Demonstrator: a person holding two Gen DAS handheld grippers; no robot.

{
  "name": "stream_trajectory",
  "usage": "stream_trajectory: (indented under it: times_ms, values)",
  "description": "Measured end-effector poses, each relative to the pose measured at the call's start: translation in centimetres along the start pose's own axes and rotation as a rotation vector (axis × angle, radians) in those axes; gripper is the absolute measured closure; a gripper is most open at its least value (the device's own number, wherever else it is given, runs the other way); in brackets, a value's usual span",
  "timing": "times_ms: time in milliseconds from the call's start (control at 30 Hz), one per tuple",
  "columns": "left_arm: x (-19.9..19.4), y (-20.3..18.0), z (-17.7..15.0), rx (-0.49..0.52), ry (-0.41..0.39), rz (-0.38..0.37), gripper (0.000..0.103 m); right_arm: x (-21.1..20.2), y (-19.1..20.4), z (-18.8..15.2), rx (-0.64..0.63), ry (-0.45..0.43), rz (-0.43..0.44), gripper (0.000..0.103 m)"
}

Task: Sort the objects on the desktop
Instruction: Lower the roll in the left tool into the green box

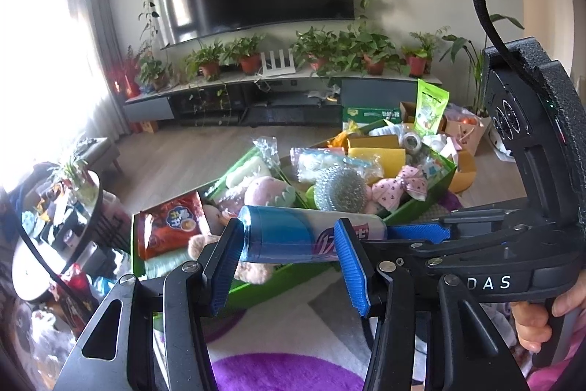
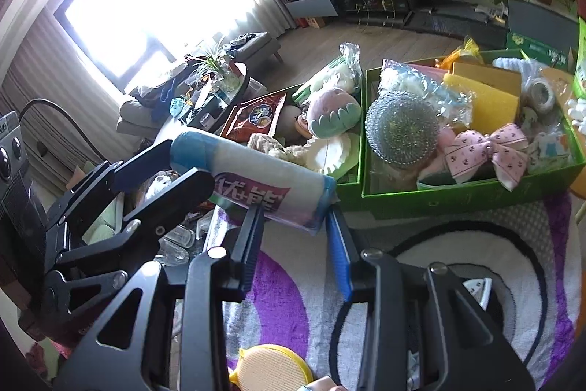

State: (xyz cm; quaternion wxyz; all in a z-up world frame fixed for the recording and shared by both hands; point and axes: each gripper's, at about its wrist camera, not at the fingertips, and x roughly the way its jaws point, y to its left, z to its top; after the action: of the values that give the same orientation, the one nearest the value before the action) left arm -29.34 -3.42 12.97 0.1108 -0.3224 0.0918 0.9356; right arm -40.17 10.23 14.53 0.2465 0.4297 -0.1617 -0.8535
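A white and blue roll of plastic bags (image 1: pixel 293 237) with a purple label hangs level in the air, just in front of the green boxes. My left gripper (image 1: pixel 289 233) is shut on its left part, blue pads (image 1: pixel 349 262) against it. My right gripper (image 2: pixel 295 213) is shut on the roll's (image 2: pixel 256 182) right end. Each gripper shows in the other's view: the right one (image 1: pixel 414 231) reaches in from the right, the left one (image 2: pixel 172 171) from the left. Behind the roll stand two green boxes (image 2: pixel 439 200) full of small items.
The boxes hold a steel scourer (image 2: pixel 401 131), a pink bow (image 2: pixel 487 149), yellow sponges (image 2: pixel 490 98), a plush toy (image 2: pixel 329 116) and a red snack packet (image 1: pixel 172 229). A purple and white rug (image 2: pixel 476 262) lies below, with a round yellow pad (image 2: pixel 271 369) on it. A cluttered round side table (image 1: pixel 55 218) stands at the left.
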Motion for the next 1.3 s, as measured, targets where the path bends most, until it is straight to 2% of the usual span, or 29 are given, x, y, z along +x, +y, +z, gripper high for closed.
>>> stream_trajectory:
  times_ms: [567, 767, 1100, 1300]
  values:
    - [4.1, 3.1, 1.1, -0.007, 0.024, -0.01, 0.052, 4.1, -1.4, 2.9, 0.059, 0.034, 0.027, 0.067]
    - [5.8, 4.2, 1.4, -0.016, 0.044, -0.019, 0.052, 5.8, -2.0, 3.5, 0.11, 0.073, 0.046, 0.067]
    - [8.4, 7.3, 1.9, -0.071, 0.043, -0.057, 0.052, 8.3, -1.8, 5.7, 0.15, 0.082, 0.012, 0.069]
    - [9.8, 8.7, 1.3, -0.081, 0.055, -0.074, 0.052, 10.0, -2.0, 5.9, 0.193, 0.109, 0.018, 0.069]
